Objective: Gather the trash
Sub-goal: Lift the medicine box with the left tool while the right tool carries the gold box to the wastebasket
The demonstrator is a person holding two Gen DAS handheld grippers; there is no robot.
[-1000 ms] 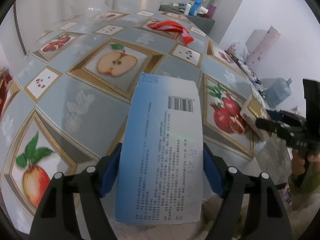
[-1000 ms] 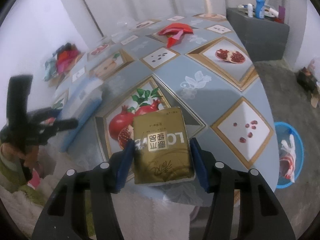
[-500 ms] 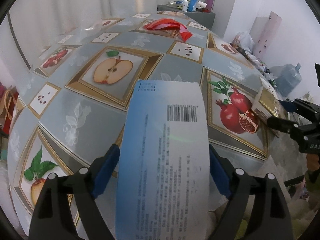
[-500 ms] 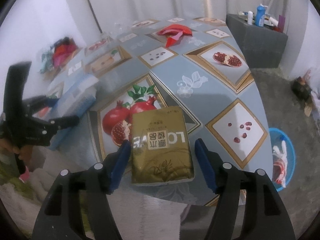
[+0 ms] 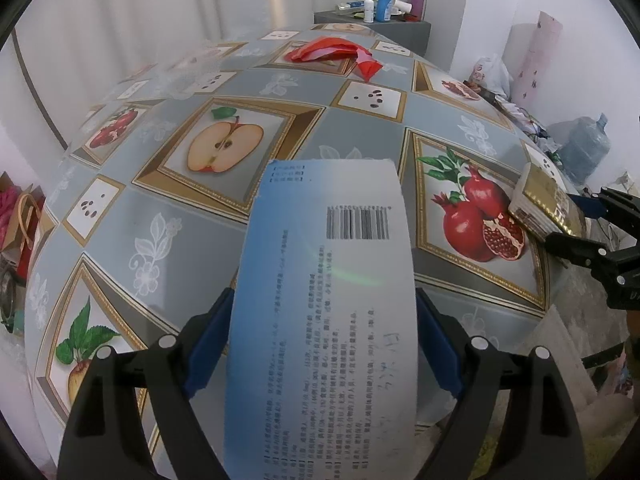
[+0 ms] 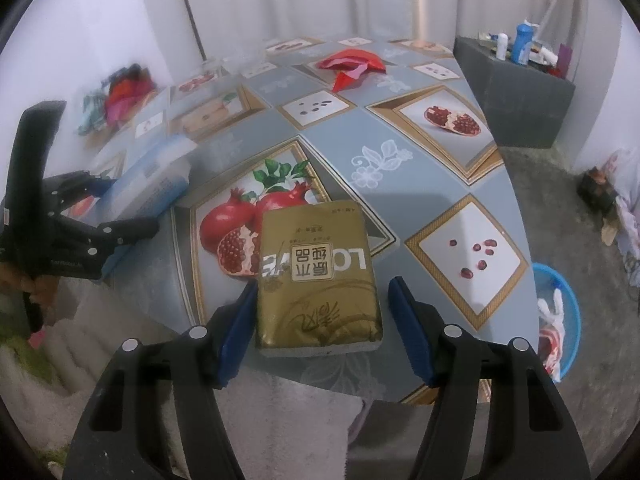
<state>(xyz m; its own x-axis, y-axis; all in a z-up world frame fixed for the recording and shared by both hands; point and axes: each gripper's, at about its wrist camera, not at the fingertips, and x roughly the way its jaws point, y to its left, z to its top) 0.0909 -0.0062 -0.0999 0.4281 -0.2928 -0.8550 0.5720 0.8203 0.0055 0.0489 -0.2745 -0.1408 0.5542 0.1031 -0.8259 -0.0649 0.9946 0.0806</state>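
Note:
A blue and white box [image 5: 328,304] with a barcode lies at the table's near edge between the open fingers of my left gripper [image 5: 324,344]; it also shows in the right wrist view [image 6: 152,184]. A gold tissue pack [image 6: 316,276] lies on the table edge between the open fingers of my right gripper [image 6: 324,320], with gaps on both sides. The pack also shows in the left wrist view [image 5: 544,208]. A red plastic bag [image 5: 336,54] lies crumpled far across the fruit-print tablecloth [image 5: 200,240].
A blue basin [image 6: 560,320] with rubbish stands on the floor right of the table. A grey cabinet [image 6: 516,100] with bottles is at the back. A water jug [image 5: 584,148] and bags stand by the right wall.
Both grippers have opened and drawn back a little. The box and the tissue pack, held a second ago, now lie on the table between the spread fingers.

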